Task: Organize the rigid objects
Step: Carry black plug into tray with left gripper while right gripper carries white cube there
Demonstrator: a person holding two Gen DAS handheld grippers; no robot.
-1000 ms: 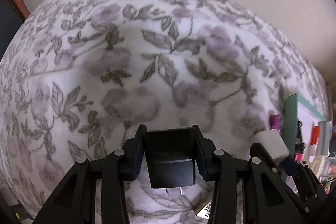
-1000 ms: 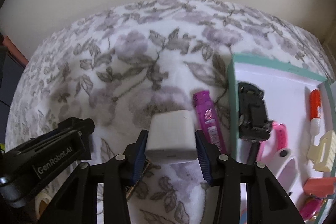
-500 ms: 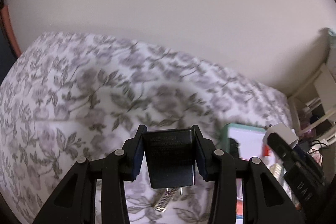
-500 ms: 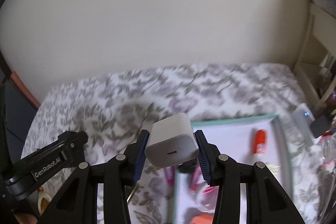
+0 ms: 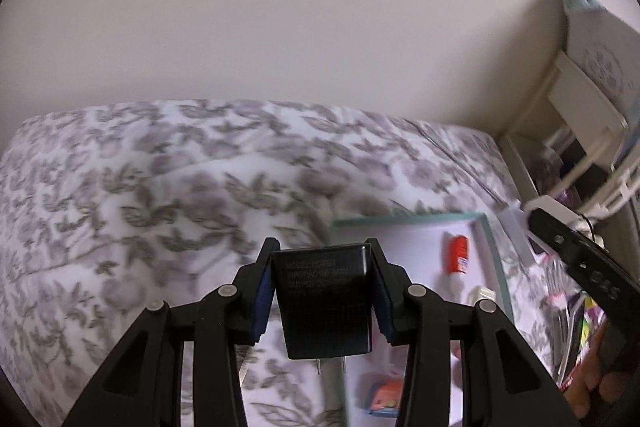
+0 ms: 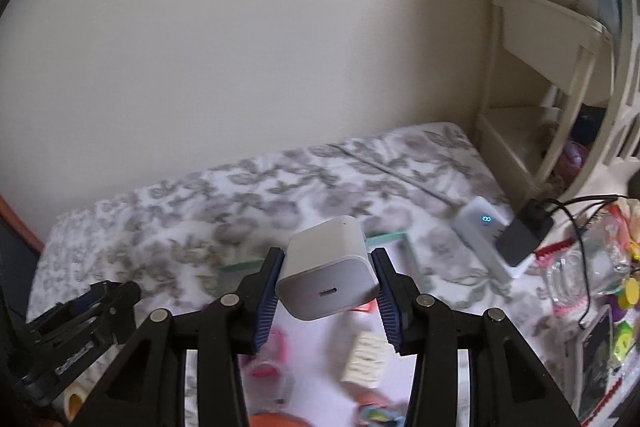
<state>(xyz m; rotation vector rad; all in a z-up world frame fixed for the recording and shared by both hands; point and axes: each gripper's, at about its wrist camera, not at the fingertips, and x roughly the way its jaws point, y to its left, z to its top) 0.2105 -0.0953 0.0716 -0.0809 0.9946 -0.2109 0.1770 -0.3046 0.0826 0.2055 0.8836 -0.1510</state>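
Two handheld grippers each carry a phone charger above a floral-covered bed.

The left gripper (image 5: 323, 291) is clamped on a black charger (image 5: 326, 307), its two prongs pointing toward the camera. The right gripper (image 6: 327, 297) is clamped on a white charger (image 6: 328, 277), tilted, its port facing the camera. Both hang over a teal-rimmed tray (image 5: 494, 259) holding a red-capped tube (image 5: 458, 254) and other blurred small items.

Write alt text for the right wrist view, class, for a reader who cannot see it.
The right gripper holds a white cube-shaped plastic charger between its blue-padded fingers, its port facing the camera, above a teal-rimmed white tray of small items on a floral bedspread. The left gripper shows at lower left.
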